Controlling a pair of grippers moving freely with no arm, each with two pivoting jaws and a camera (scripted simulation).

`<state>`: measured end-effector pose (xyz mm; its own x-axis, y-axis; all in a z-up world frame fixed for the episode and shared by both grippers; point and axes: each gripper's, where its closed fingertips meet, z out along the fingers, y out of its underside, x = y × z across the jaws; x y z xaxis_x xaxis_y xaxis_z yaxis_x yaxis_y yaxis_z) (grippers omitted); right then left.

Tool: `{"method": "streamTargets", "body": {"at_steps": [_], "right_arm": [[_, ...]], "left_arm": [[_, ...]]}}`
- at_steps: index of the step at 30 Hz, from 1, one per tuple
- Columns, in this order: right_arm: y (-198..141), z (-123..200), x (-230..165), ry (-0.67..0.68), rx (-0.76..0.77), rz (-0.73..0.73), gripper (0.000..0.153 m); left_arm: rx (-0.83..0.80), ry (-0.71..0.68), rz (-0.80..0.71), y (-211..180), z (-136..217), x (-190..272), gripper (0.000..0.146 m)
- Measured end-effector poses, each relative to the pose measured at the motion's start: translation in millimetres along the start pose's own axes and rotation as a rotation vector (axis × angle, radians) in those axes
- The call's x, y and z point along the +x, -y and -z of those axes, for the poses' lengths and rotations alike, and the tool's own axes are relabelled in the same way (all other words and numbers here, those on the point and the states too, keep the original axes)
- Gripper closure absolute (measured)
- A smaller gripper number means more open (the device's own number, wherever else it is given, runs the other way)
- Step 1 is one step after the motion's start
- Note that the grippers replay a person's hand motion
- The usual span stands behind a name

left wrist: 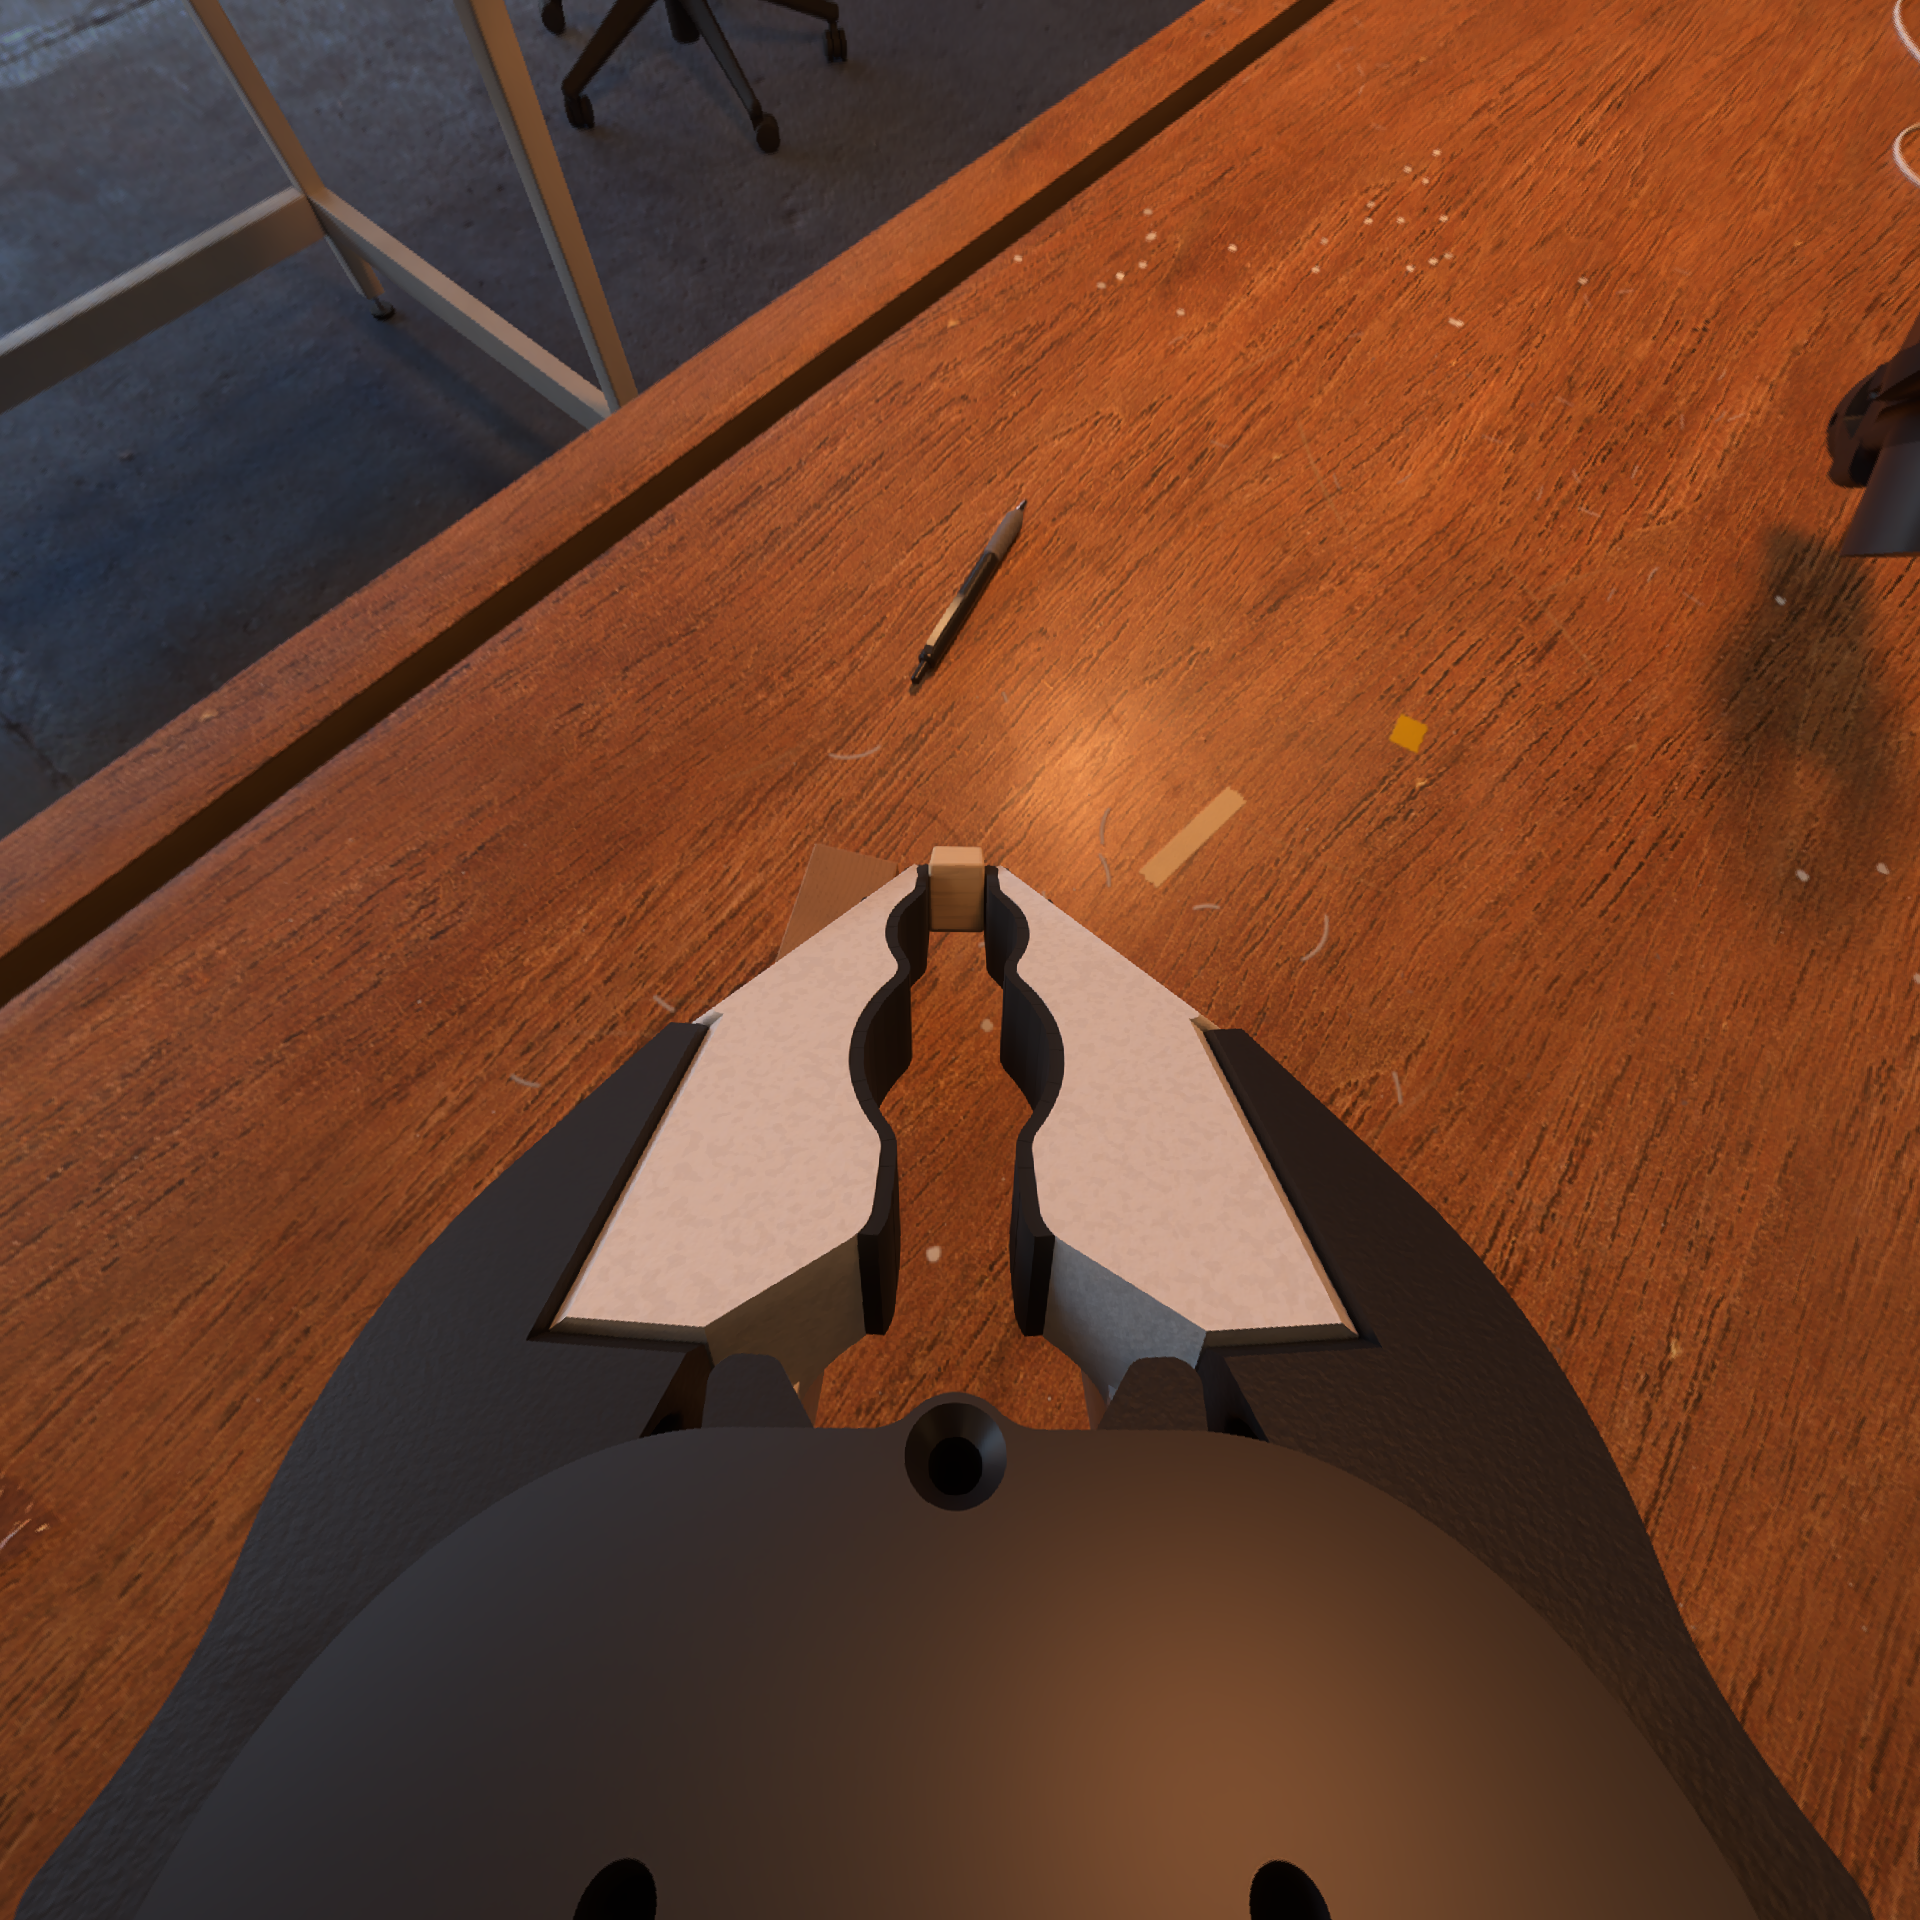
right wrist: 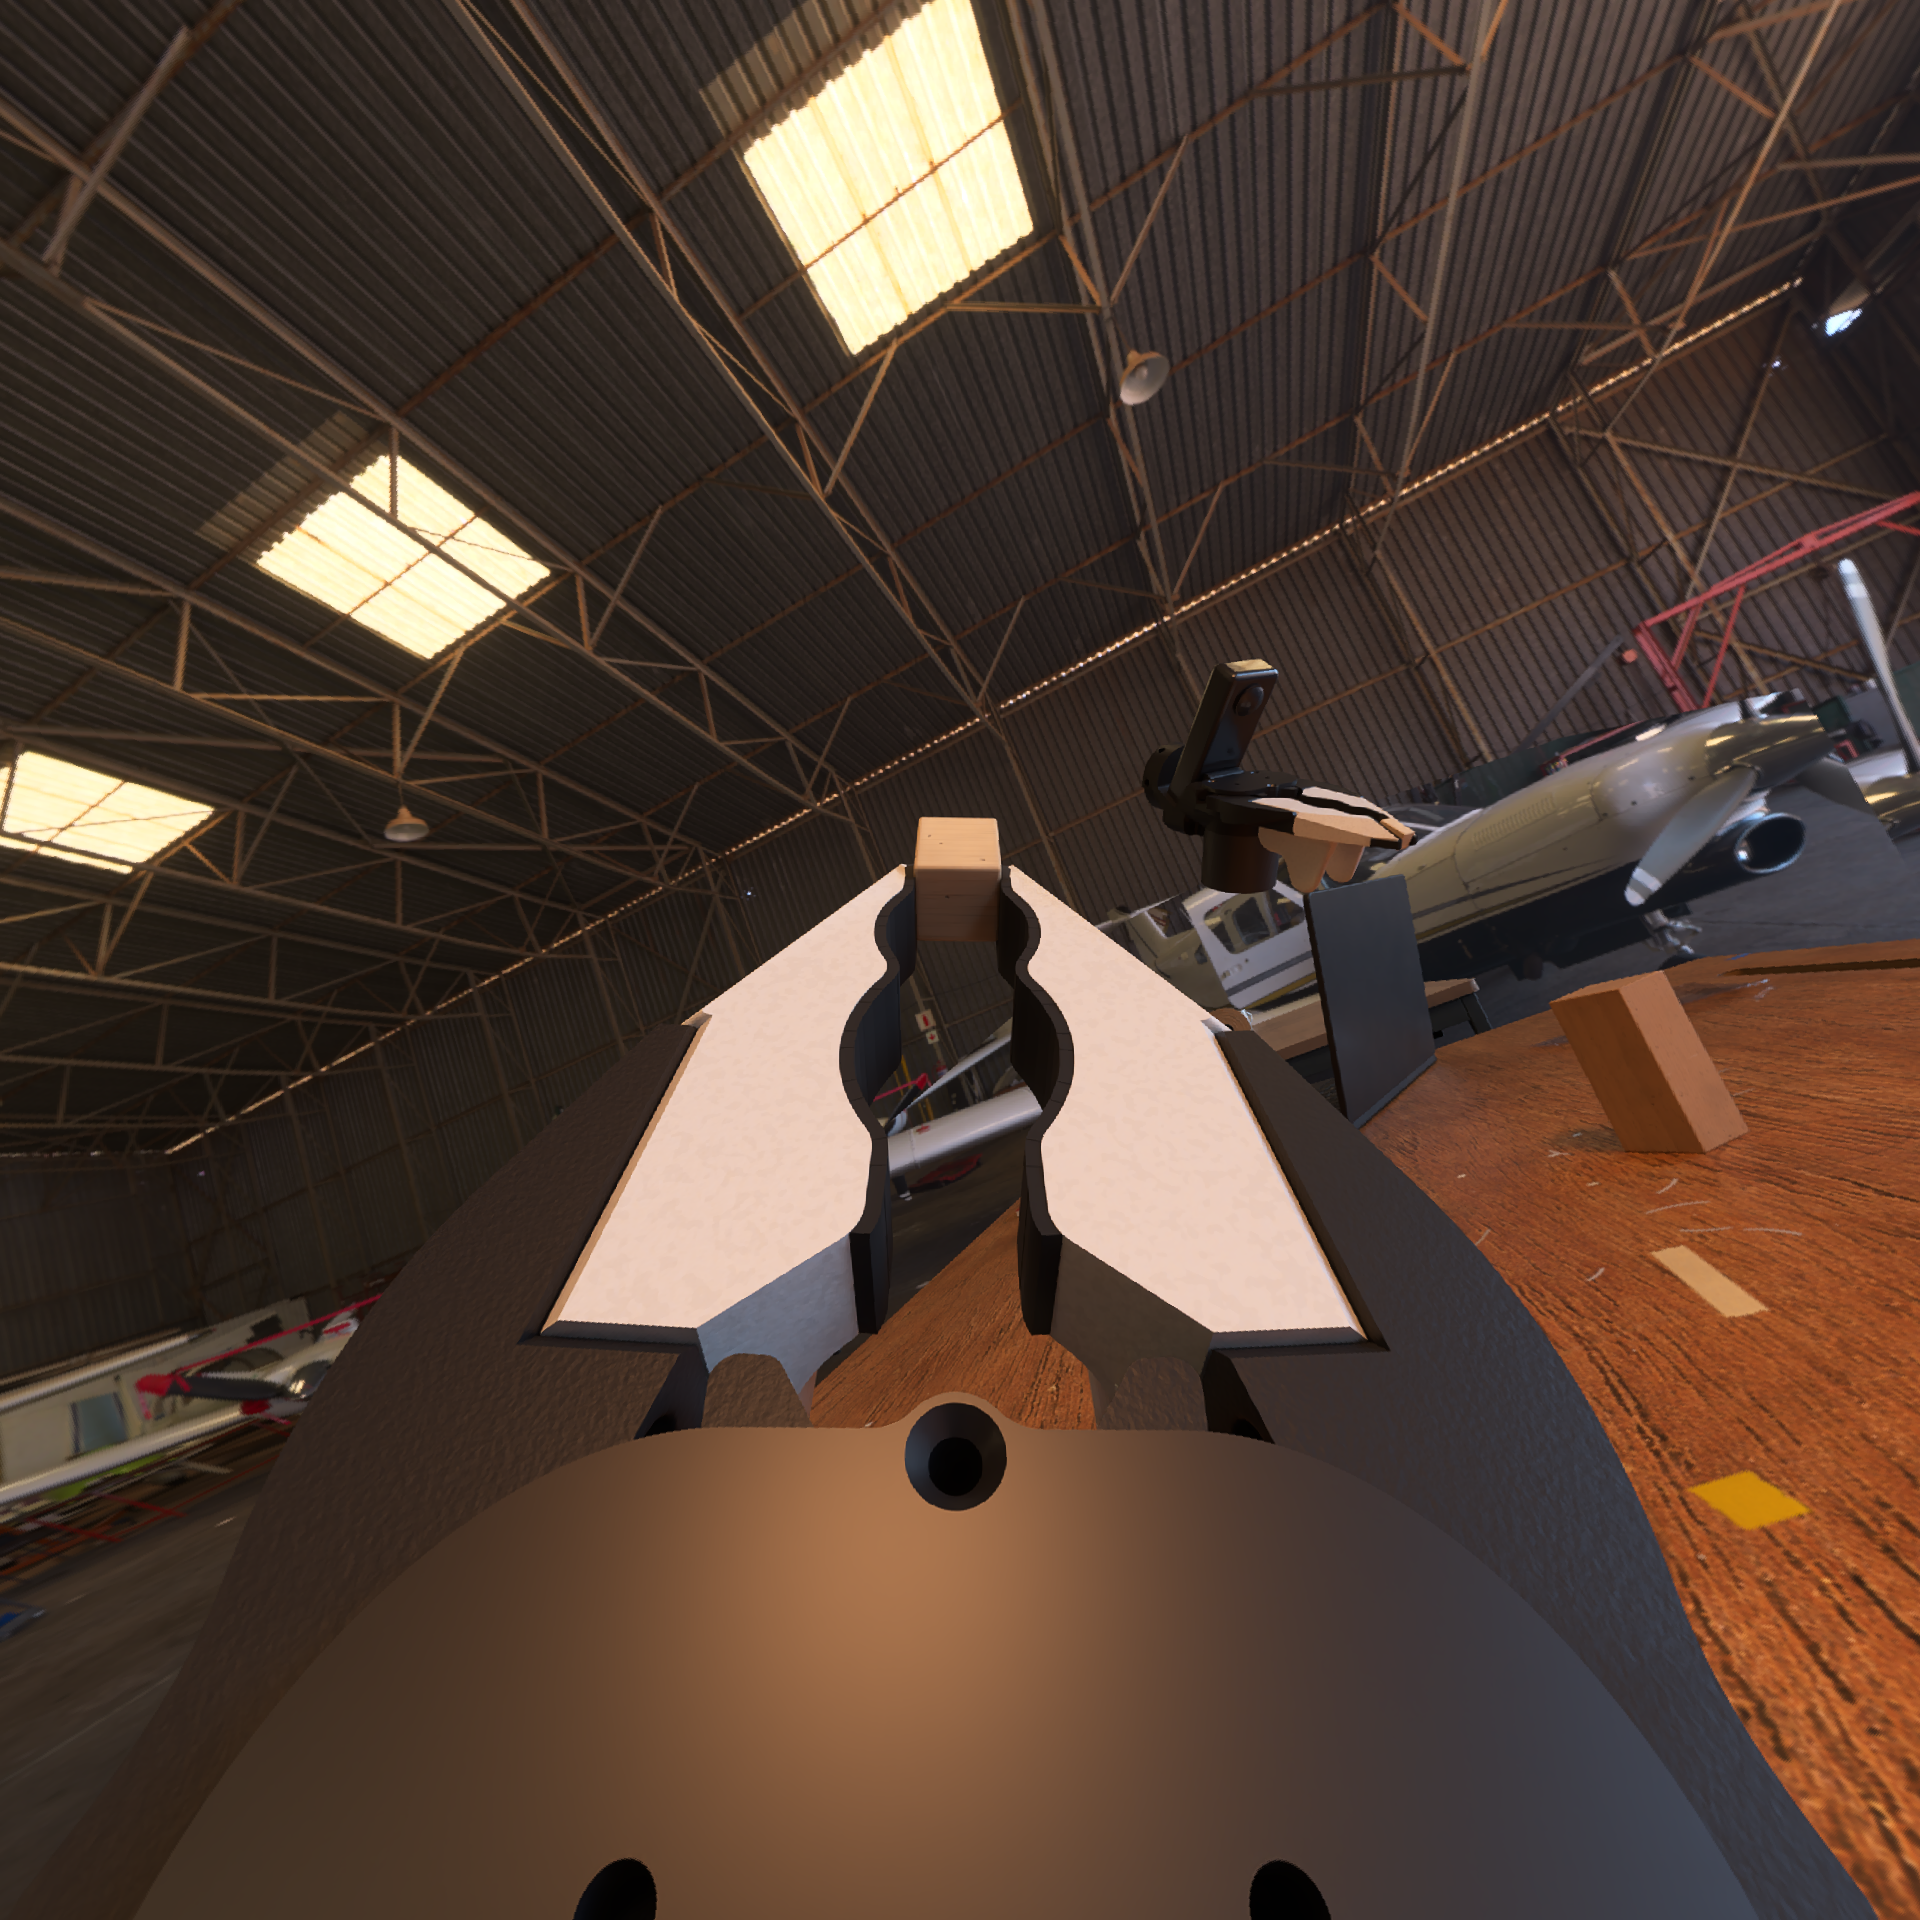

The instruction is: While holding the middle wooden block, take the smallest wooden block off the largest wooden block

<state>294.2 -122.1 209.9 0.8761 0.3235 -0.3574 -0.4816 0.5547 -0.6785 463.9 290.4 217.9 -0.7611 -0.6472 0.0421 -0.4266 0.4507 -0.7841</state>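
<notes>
My left gripper (left wrist: 956, 894) is shut on the smallest wooden block (left wrist: 956, 885), a pale cube at its fingertips, held above the table. The brown largest block (left wrist: 831, 883) peeks out from under the left finger. In the right wrist view the largest block (right wrist: 1647, 1070) stands tilted on the table, with the left gripper (right wrist: 1351, 847) above and to its left, clear of it. My right gripper (right wrist: 956, 894) is shut on the middle wooden block (right wrist: 956, 878), a pale cube, and holds it high in the air. The right gripper's dark body (left wrist: 1881, 457) shows at the far right edge.
A pen (left wrist: 971, 592), a tan tape strip (left wrist: 1195, 836) and a yellow square (left wrist: 1408, 732) lie on the wooden table (left wrist: 1351, 1039). A groove runs along its far edge. A dark upright panel (right wrist: 1366, 987) stands behind the largest block. An office chair (left wrist: 696, 52) and a metal frame stand on the floor.
</notes>
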Motion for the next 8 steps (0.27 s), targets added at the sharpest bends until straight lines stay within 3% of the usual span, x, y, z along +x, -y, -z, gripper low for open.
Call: {"method": "streamTargets", "body": {"at_steps": [8], "right_arm": [[-1.6,-0.4,1.3,-0.011,-0.012,0.004,0.139]], "left_arm": [[-0.033,0.038,0.054,-24.3,-13.1,-13.4,0.137]]}}
